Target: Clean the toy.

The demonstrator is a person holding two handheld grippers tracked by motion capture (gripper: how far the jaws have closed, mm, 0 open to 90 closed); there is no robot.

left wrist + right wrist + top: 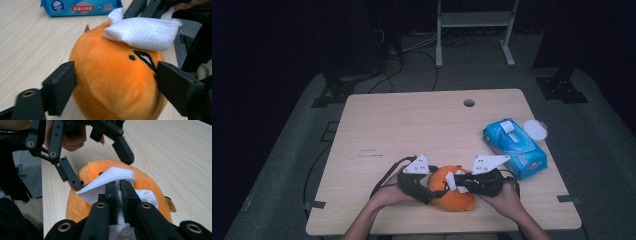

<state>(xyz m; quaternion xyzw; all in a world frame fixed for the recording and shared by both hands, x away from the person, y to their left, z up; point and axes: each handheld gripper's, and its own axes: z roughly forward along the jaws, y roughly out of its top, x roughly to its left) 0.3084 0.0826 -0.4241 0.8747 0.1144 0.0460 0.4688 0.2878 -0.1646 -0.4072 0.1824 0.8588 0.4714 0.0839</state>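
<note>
A round orange plush toy with a small black face lies near the table's front edge. My left gripper grips it from the left, one jaw pressed on each side. A white wipe lies draped over the top of the toy. My right gripper is shut on that wipe and holds it against the toy from the right. In the right gripper view the left gripper straddles the toy's far end.
A blue pack of wipes lies to the right of the toy, with a white round lid beside it. The wooden table has a cable hole at the back. A metal stand stands beyond the table.
</note>
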